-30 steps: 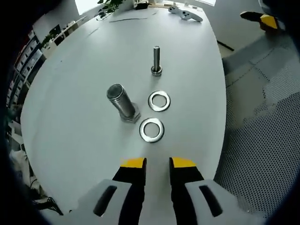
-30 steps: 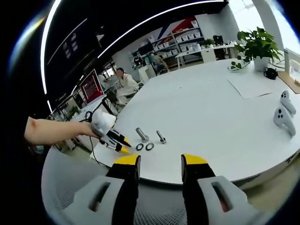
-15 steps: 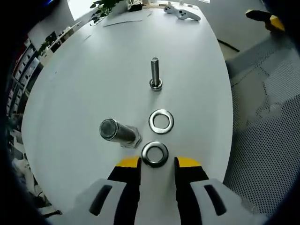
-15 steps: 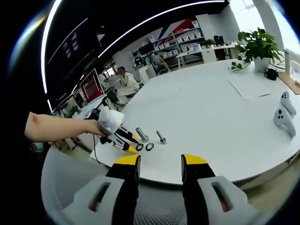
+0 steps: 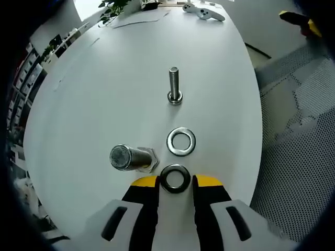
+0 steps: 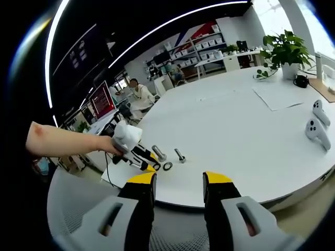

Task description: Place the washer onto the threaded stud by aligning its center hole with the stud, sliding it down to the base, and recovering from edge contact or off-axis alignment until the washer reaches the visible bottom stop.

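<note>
Left gripper (image 5: 175,181) hovered low over the white table (image 5: 104,94), yellow-tipped jaws apart with the near washer (image 5: 175,178) sitting flat between the tips; contact between tips and washer could not be told. A second washer (image 5: 181,141) lay flat just beyond it, apart from it. The thick bolt (image 5: 131,158) stood on its hex head just left of the near washer, seen almost end-on so its thread was hard to make out. The thin stud (image 5: 174,84) stood upright further out, a ring at its base, well apart from both washers. Game controllers (image 5: 204,12) and a plant (image 5: 118,6) sat at the far table edge, partly cut off. In the right gripper view the right gripper (image 6: 178,183) hung off the table's edge, jaws apart and holding nothing. There the left gripper (image 6: 137,157), held by a hand (image 6: 107,145), covered the near washer; one washer (image 6: 167,166), the bolt (image 6: 158,152) and stud (image 6: 180,155) looked tiny. A seated person (image 6: 140,94) was in the background, blurred.
</note>
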The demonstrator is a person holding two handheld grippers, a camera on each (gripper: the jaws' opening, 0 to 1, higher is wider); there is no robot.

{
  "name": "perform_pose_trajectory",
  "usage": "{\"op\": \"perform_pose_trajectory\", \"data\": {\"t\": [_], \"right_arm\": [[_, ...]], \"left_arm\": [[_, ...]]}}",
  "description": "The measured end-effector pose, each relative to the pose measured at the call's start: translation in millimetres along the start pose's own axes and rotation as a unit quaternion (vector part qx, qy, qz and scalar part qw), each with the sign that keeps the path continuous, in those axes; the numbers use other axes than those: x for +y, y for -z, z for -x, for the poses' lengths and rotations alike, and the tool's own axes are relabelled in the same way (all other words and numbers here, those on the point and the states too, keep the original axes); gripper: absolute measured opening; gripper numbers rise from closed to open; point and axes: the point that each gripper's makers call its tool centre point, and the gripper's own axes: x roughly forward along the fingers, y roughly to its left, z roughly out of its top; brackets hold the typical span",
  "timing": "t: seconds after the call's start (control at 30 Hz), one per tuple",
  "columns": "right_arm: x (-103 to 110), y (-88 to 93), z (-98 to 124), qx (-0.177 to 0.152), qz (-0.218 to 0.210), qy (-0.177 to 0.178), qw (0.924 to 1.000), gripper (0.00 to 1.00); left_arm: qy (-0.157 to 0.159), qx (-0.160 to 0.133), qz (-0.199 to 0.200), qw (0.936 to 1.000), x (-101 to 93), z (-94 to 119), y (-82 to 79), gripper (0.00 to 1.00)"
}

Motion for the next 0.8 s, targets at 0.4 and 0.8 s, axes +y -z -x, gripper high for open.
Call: {"op": "perform_pose_trajectory", "data": {"t": [0.4,0.8], "right_arm": [[2.0,2.4,0.1,0.005,0.002,-0.004,1.0,0.38],[0.9,0.5,0.0,0.001,0.003,-0.001,1.0,0.36]], "left_arm": [[0.001,0.0,0.0,1.0,-0.1,0.4,0.1,0.24],[0.009,-0.002,-0.023,0.9997,-0.2,-0.6,-1.4,0.24]]}}
